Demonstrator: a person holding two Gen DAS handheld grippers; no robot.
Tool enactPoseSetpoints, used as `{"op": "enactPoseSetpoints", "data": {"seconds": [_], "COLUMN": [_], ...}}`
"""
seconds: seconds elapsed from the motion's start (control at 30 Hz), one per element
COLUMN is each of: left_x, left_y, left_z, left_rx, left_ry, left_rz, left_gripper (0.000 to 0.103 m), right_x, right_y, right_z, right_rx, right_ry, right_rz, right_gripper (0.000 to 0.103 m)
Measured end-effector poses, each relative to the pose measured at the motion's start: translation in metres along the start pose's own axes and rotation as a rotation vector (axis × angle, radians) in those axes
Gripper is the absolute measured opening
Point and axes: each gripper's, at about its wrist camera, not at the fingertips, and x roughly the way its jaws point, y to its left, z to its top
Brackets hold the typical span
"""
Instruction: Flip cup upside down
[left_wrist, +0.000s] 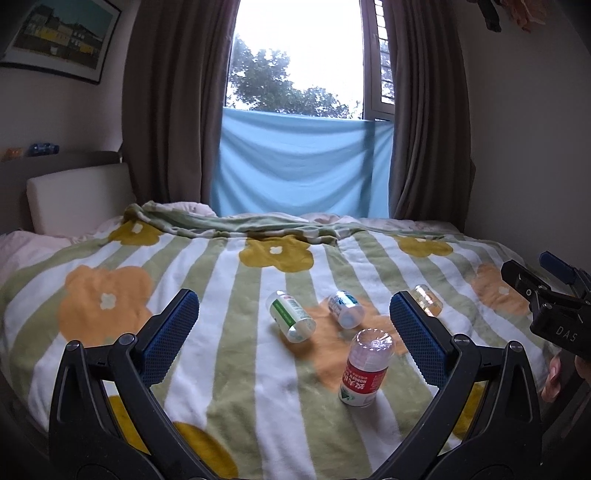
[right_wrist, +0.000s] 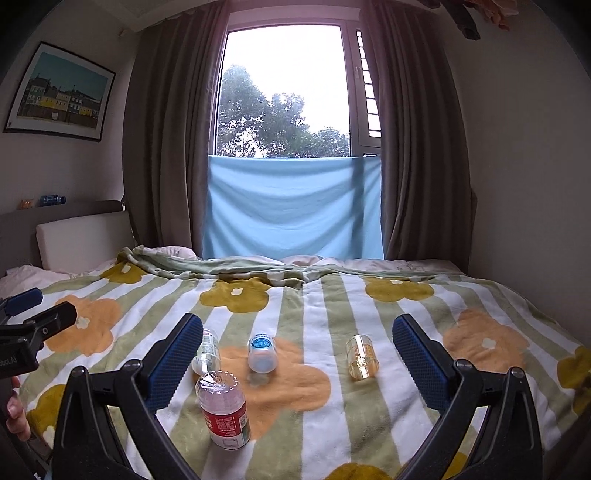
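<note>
Four small clear plastic cups rest on the flowered blanket (left_wrist: 221, 369). The red-label cup (left_wrist: 365, 365) (right_wrist: 223, 410) stands with its closed, domed end up and its print upside down. On their sides lie the green-label cup (left_wrist: 291, 315) (right_wrist: 207, 350), the blue-label cup (left_wrist: 345, 308) (right_wrist: 262, 350) and the amber cup (left_wrist: 428, 299) (right_wrist: 362, 356). My left gripper (left_wrist: 293, 301) (right_wrist: 33, 310) is open and empty, short of the cups. My right gripper (right_wrist: 297, 325) (left_wrist: 546, 291) is open too, holding nothing.
The bed fills the lower half of both views, with a rumpled blanket fold (right_wrist: 221, 269) at its far side. Behind it hang brown curtains (right_wrist: 166, 147) and a blue cloth (right_wrist: 291, 206) under the window. A padded headboard (left_wrist: 77, 195) stands far left. Fingers (left_wrist: 554, 376) grip a handle.
</note>
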Motion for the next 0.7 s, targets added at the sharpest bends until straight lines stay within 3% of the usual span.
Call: {"op": "enactPoseSetpoints", "data": {"seconds": [0.7], "left_x": [0.0021], "left_y": [-0.0013], "left_z": [-0.0007], "left_rx": [0.008], "left_ry": [0.008], "left_rz": [0.006], "left_gripper": [0.103], "right_x": [0.001], "right_y": [0.0028], "right_z": [0.0009], "right_rx": [-0.007], "right_ry": [0.007], "right_rz": [0.002], "right_gripper": [0.103]}}
